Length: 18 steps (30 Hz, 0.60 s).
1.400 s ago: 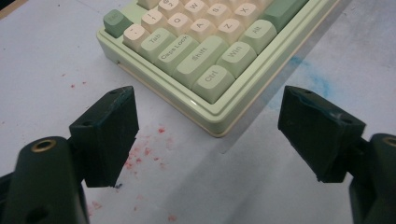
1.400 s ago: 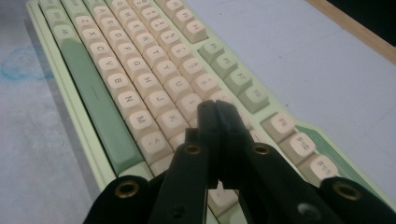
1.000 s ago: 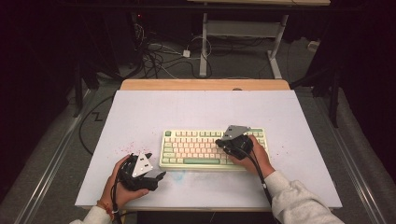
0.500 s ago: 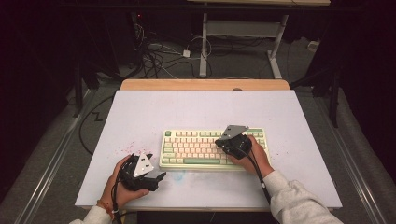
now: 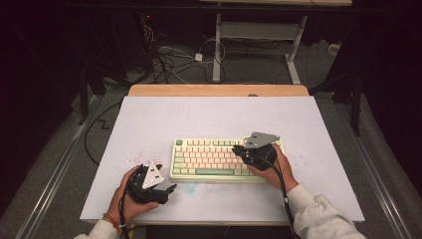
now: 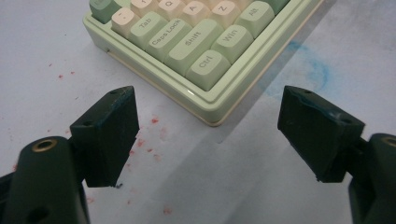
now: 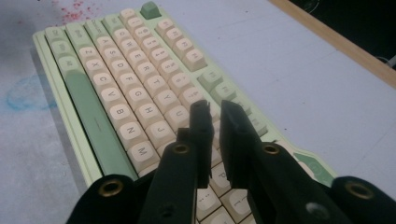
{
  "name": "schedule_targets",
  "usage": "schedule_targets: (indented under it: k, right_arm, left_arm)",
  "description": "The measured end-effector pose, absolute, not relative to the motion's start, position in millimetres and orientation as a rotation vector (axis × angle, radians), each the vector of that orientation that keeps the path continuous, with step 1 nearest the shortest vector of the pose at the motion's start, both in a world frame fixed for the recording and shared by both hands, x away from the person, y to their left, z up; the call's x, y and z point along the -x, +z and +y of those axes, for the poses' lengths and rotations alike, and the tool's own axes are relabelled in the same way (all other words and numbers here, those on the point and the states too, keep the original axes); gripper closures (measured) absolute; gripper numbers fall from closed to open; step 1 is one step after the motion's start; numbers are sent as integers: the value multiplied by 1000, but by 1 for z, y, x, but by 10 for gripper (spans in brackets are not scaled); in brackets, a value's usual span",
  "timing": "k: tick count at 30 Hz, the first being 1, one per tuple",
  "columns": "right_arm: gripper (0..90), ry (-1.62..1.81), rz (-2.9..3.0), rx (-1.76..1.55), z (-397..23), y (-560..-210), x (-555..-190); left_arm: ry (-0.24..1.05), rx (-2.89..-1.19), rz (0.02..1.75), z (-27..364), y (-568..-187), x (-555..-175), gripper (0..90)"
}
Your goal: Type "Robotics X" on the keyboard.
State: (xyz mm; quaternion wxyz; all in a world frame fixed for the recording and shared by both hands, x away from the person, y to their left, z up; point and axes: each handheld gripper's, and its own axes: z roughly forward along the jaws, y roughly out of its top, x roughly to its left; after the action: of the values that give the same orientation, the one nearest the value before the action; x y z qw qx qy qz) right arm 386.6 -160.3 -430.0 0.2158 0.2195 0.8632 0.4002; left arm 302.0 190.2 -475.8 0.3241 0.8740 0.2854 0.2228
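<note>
Left gripper (image 5: 169, 188) rests on the white table cover (image 5: 209, 117), jaws spread wide with nothing between them. Just ahead of its jaws, apart from them, sits the near-left corner of the keyboard (image 6: 205, 60); red specks (image 6: 154, 120) dot the cover between jaws and board, and a blue smudge (image 6: 313, 70) lies beside the right-hand jaw.

Keyboard (image 5: 224, 158), pale green and cream, lies flat mid-table, between the two tools.

Right gripper (image 7: 214, 108) hovers over the right half of the keys, jaws nearly together with a narrow slit left, holding nothing; they have just been opening a little. Tips hang above the U/I area, whether touching a cap I cannot tell.

Work looks like key pressing with the near-closed tips.

Risks: the two tips together span more than one cap, so a press could catch two neighbouring keys. If the slit widens further, a cap edge could slip between the pads and get levered up. An angled push could skid the board toward the left gripper, which is not bracing it.
</note>
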Motion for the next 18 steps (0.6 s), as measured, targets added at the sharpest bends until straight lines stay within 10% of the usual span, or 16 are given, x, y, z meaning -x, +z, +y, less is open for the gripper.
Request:
schedule_targets:
  k: [18]
  right_arm:
    - [464, 1227, 2248, -608, -197, -413, -359]
  left_arm:
    - [603, -2284, 744, 191, -474, -302, 196]
